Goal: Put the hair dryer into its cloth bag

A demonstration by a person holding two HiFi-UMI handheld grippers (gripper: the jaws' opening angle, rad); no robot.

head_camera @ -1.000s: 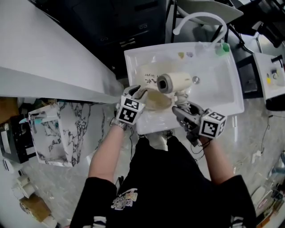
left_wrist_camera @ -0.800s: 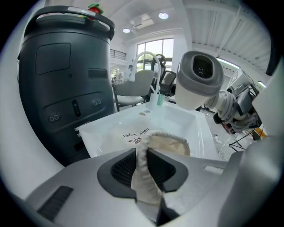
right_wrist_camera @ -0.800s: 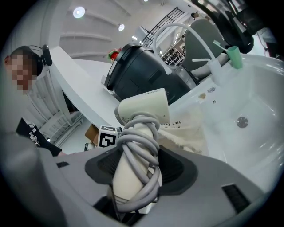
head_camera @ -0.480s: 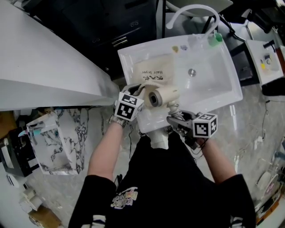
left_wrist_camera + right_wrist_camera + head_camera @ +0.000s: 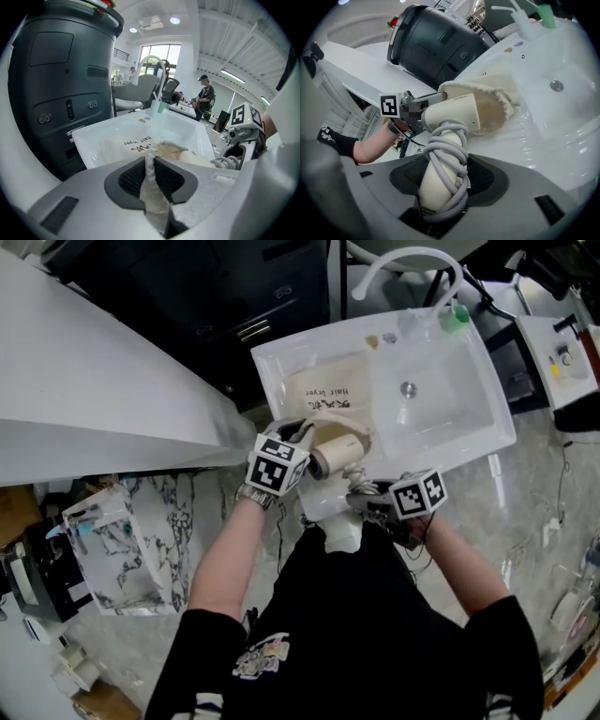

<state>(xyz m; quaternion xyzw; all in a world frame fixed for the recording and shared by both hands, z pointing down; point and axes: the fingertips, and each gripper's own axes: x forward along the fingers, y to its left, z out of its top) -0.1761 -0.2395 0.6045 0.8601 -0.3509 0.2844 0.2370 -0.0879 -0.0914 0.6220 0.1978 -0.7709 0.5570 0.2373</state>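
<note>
Grip change: my left tongs [image 5: 150, 174] have just closed on the rim of the cloth bag [image 5: 328, 381] lying in the sink [image 5: 450, 418], right tongs [image 5: 443, 185] stay clamped on the hair dryer [image 5: 451, 116] handle, its nose now lowered to the bag mouth, ready, I reckon, to push in.

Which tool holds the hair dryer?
The right tool, clamped on the cord-wrapped handle of the hair dryer; the left tool has just closed its jaws on the cloth bag.
</note>
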